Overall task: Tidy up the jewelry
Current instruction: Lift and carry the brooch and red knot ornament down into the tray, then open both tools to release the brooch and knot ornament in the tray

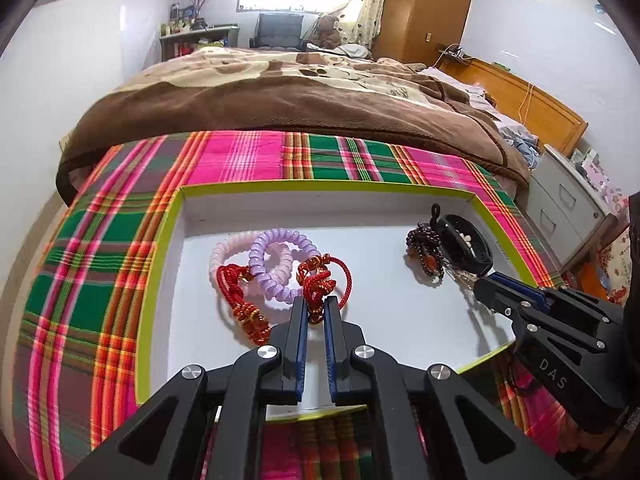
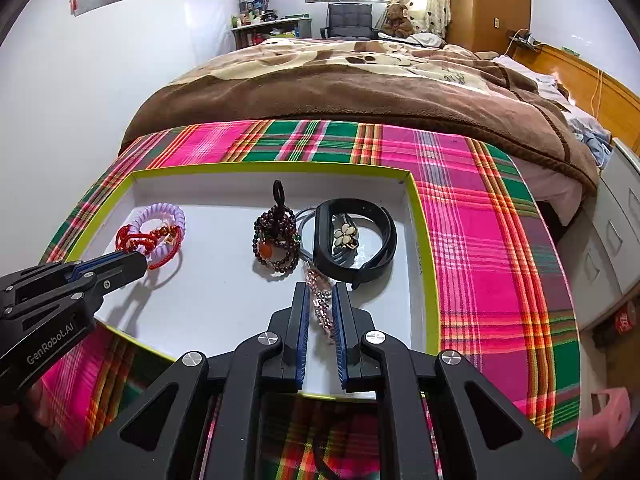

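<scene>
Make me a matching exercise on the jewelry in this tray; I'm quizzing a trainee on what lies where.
Things:
1. red cord bracelet
2. pink chain bracelet
3. black band
4. lilac coil hair tie

States:
A. lying free in the tray, loop standing open, a flower-shaped piece inside it
B. pinched in the left claw
C. lying under the red cords, held by no claw
D. between the fingers of the right claw

Pairs: 1-B, 2-D, 3-A, 4-C
</scene>
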`<state>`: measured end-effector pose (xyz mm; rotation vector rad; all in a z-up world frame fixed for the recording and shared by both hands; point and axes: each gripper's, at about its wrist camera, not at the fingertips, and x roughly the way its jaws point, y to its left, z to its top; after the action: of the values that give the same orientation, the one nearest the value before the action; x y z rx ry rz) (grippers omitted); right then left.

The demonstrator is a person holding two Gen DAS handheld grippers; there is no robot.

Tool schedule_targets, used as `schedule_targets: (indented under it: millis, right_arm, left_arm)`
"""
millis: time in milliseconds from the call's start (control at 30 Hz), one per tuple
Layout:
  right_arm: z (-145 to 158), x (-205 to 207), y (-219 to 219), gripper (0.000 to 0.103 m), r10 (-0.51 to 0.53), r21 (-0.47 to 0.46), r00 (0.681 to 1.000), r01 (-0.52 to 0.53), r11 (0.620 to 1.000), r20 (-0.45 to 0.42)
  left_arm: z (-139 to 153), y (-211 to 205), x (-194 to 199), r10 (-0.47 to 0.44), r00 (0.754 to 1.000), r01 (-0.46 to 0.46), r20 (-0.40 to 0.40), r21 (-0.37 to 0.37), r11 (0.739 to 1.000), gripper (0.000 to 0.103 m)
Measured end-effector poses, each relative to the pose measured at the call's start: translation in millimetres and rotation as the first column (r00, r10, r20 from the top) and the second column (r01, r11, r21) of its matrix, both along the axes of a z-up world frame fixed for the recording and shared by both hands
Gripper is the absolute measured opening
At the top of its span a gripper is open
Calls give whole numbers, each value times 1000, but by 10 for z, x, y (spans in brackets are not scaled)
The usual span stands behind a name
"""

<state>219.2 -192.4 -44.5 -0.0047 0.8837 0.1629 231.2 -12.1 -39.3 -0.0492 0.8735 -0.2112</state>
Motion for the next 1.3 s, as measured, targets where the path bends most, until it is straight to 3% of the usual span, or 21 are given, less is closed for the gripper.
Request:
schedule_targets:
  millis: [700, 833, 933, 1000, 1067, 1133, 1300]
  right_arm:
    - [6, -8, -44, 12, -2, 30, 1000, 2, 1000, -11]
    - [13, -19, -49, 13, -8, 37, 1000, 8, 999, -8]
    - [29, -33, -60, 16, -6, 45, 1000, 7, 999, -4]
    - [37, -48, -63, 19, -7, 48, 1000, 7, 999, 4]
    - [47, -61, -69, 34, -8, 55, 1000, 7, 998, 8]
    - [56, -83, -64, 42, -5, 61, 1000, 5, 998, 12]
    - [87, -129, -57, 42, -8, 54, 1000, 7, 999, 23]
  left_arm:
    - [8, -8, -23, 11, 1000, -11, -20, 21, 1000, 9]
    - [13, -19, -27, 10, 1000, -9, -20, 17, 1000, 13]
    - [17, -15, -50, 11, 1000, -11, -16, 20, 1000, 22]
    - [25, -10, -70, 11, 1000, -11, -14, 14, 1000, 23]
    - [30, -9, -94, 14, 1000, -14, -10, 18, 1000, 23]
    - [45, -16, -122, 11, 1000, -11, -6, 20, 1000, 24]
    - [88, -18, -182, 12, 1000, -12, 5, 23, 1000, 31]
